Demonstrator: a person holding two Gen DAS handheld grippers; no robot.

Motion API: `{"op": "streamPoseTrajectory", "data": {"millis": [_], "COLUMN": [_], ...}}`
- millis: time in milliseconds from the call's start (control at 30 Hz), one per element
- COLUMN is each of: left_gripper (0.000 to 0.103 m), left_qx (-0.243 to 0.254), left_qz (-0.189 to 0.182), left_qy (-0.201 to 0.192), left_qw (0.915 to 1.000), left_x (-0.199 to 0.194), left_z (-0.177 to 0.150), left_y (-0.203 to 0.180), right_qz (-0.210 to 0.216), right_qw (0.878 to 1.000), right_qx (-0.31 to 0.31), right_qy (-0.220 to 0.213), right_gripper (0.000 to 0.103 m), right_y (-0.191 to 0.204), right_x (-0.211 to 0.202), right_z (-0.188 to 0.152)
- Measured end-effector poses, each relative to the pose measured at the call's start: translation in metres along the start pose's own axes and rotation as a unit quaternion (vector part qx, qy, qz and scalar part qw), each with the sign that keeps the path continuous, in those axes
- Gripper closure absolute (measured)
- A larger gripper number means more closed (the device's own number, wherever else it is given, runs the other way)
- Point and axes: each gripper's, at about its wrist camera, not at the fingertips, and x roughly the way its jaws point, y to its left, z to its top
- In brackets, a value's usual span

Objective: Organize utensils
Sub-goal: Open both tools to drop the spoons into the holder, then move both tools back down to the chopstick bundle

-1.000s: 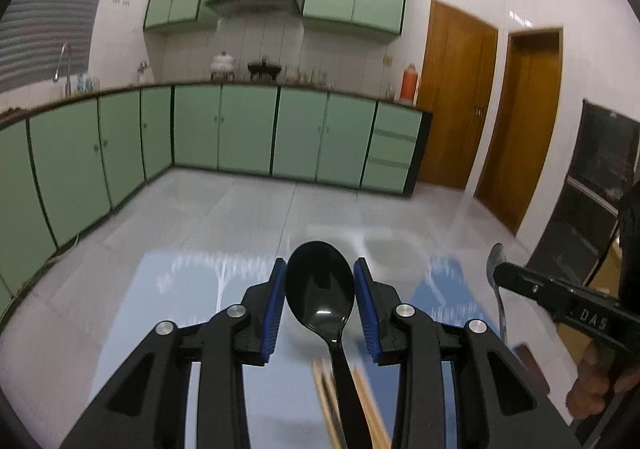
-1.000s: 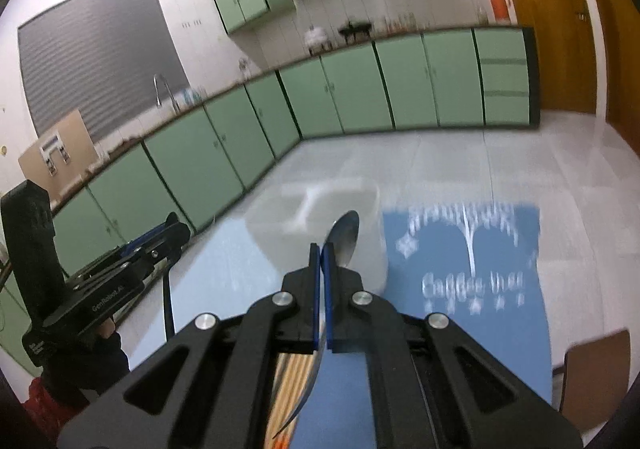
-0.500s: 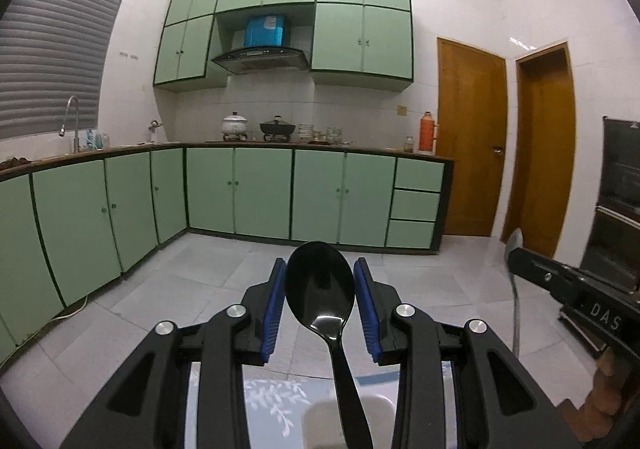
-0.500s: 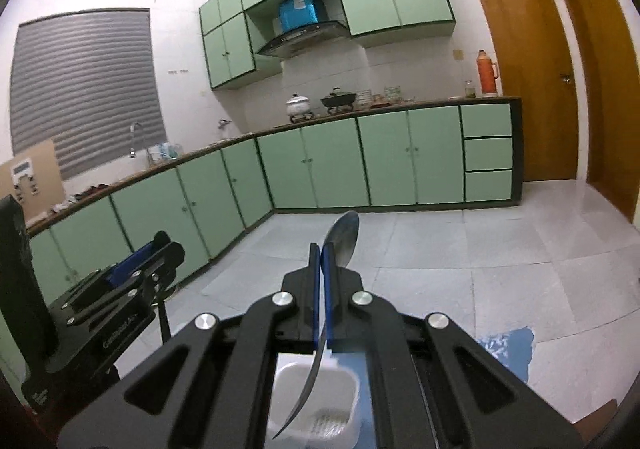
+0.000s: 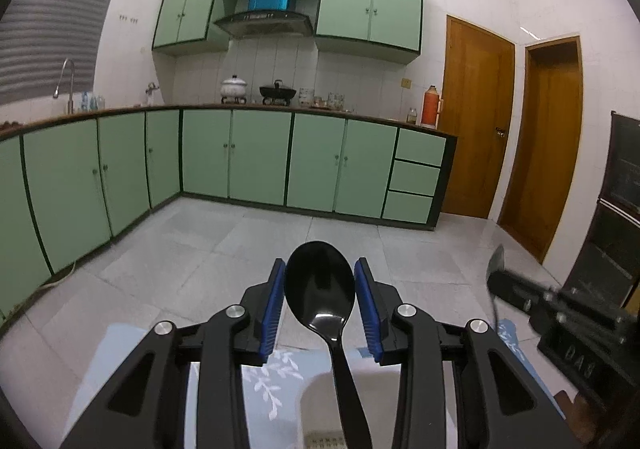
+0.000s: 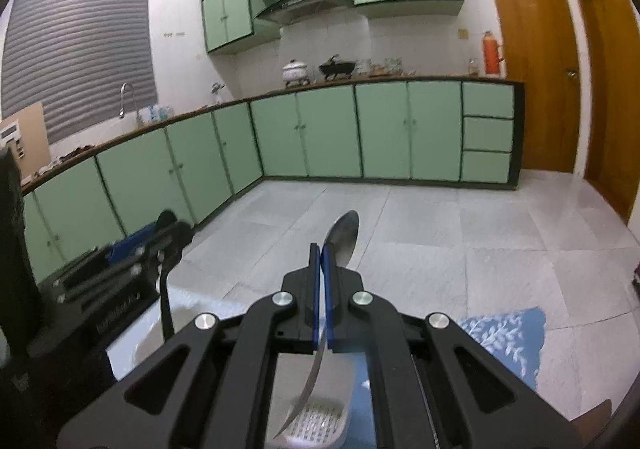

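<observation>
I'm mid-carry with two spoons, one in each hand, both held over the white holder on the blue cloth. My left gripper (image 5: 320, 303) stands partly open, its blue pads closed against the edges of the black spoon (image 5: 320, 289), bowl up and handle hanging down toward the white holder (image 5: 316, 401) just below. My right gripper (image 6: 321, 289) is all but shut on the thin neck of the metal spoon (image 6: 343, 239), whose handle curves down over the slotted floor of the same holder (image 6: 316, 423); the pads have just begun to ease, though the spoon still sits pinched between them. I judge this the drop-in step: next I need both handles lined up inside the rim, lowered, then released without the spoons tipping out. Count: two spoons, one black and one metal; two grippers; one holder; one blue cloth (image 6: 504, 333) under it.
</observation>
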Motion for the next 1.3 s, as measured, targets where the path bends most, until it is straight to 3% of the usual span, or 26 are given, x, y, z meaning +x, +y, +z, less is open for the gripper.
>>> {"op": "streamPoseTrajectory", "data": {"millis": [200, 333, 433, 533, 800, 967, 1100, 1300], "left_gripper": [0.063, 0.055, 0.051, 0.050, 0.036, 0.025, 0.018, 0.015], "left_qx": [0.007, 0.005, 0.008, 0.007, 0.014, -0.005, -0.024, -0.012], "left_qz": [-0.006, -0.011, -0.015, -0.015, -0.014, -0.005, -0.001, 0.010], "left_qy": [0.002, -0.001, -0.003, 0.006, 0.071, 0.118, 0.152, 0.188], "left_qw": [1.0000, 0.9999, 0.9999, 0.9999, 0.9973, 0.9930, 0.9881, 0.9820], "left_x": [-0.017, -0.037, -0.060, -0.086, -0.155, -0.184, -0.199, -0.219], "left_z": [-0.003, -0.003, -0.006, -0.015, -0.069, -0.110, -0.139, -0.171], "left_y": [0.005, 0.003, 0.000, 0.000, -0.003, 0.000, 0.009, 0.009], "right_qz": [0.027, 0.042, 0.047, 0.049, 0.030, 0.010, 0.002, -0.006], "right_qw": [0.999, 0.999, 0.998, 0.997, 0.996, 0.993, 0.990, 0.985], "right_qx": [0.018, 0.032, 0.039, 0.054, 0.078, 0.088, 0.083, 0.069], "right_qy": [0.015, 0.007, 0.002, 0.002, 0.039, 0.076, 0.110, 0.156], "right_gripper": [0.095, 0.073, 0.071, 0.062, 0.043, 0.017, 0.008, 0.007], "right_y": [0.001, 0.001, -0.001, -0.003, 0.004, 0.016, 0.028, 0.043], "right_x": [-0.016, -0.042, -0.068, -0.099, -0.160, -0.185, -0.201, -0.220], "right_z": [-0.011, -0.012, -0.015, -0.027, -0.080, -0.119, -0.145, -0.181]}}
